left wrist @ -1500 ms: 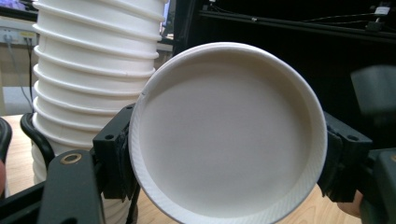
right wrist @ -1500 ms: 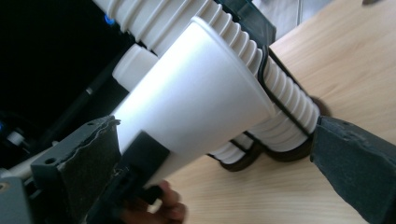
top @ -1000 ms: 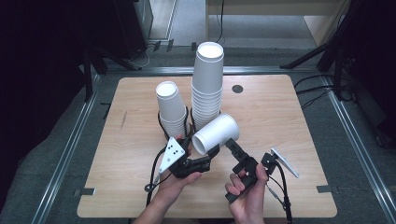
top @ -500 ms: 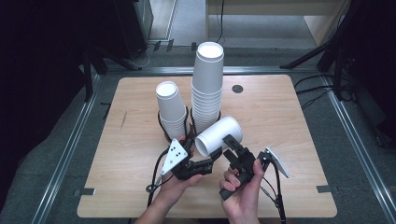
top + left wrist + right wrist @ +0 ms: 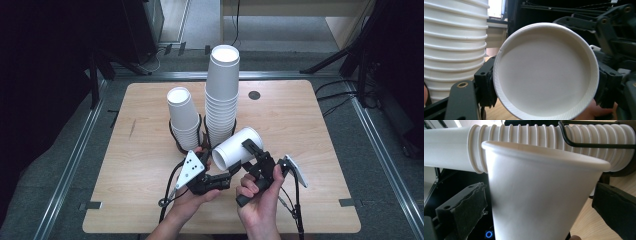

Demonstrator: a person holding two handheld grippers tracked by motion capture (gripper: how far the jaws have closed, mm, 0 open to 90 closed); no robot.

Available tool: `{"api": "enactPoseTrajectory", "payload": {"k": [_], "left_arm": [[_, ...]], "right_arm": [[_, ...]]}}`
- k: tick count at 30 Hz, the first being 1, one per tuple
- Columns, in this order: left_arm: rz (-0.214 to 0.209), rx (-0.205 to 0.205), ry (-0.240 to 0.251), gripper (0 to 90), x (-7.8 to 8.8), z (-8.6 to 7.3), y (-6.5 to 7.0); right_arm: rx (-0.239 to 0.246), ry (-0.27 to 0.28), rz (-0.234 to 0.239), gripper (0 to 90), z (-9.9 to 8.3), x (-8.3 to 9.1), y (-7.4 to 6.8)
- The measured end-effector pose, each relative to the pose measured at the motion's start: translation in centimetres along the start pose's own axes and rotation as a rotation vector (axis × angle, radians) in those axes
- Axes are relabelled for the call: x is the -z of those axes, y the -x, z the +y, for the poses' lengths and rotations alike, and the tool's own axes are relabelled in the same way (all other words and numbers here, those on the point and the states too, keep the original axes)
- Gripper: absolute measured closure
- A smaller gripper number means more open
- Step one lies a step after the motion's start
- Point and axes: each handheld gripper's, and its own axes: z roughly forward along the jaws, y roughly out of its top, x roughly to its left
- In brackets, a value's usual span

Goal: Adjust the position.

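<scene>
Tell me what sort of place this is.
Probably a lab or recording workspace: a bare wooden table with stacked paper cups in wire holders, dark stands and loose cables around it on a grey floor.

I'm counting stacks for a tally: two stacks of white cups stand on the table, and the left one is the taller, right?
Not quite. The high view shows two stacks, but the right stack is the taller; the left stack is the shorter.
</scene>
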Motion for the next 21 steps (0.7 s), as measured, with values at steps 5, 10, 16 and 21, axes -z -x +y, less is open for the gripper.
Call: {"api": "enactPoseTrajectory", "payload": {"k": [5, 10, 16, 21], "left_arm": [[-0.007, -0.002, -0.004, 23.0, -0.03, -0.03, 0.11], [-0.009, -0.007, -0.009, 23.0, -0.07, -0.12, 0.19], [-0.031, 0.023, -0.012, 22.4, 0.04, -0.08, -0.06], [-0.017, -0.022, -0.068, 19.4, 0.37, 0.48, 0.15]], "right_arm": [[-0.032, 0.001, 0.015, 4.7, 0.32, -0.48, 0.27], [-0.045, 0.010, 0.019, 8.9, 0.63, -0.70, 0.30], [-0.027, 0.018, 0.020, 12.0, 0.53, -0.71, 0.25], [0.029, 0.026, 0.027, 13.6, 0.35, -0.67, 0.07]]}}
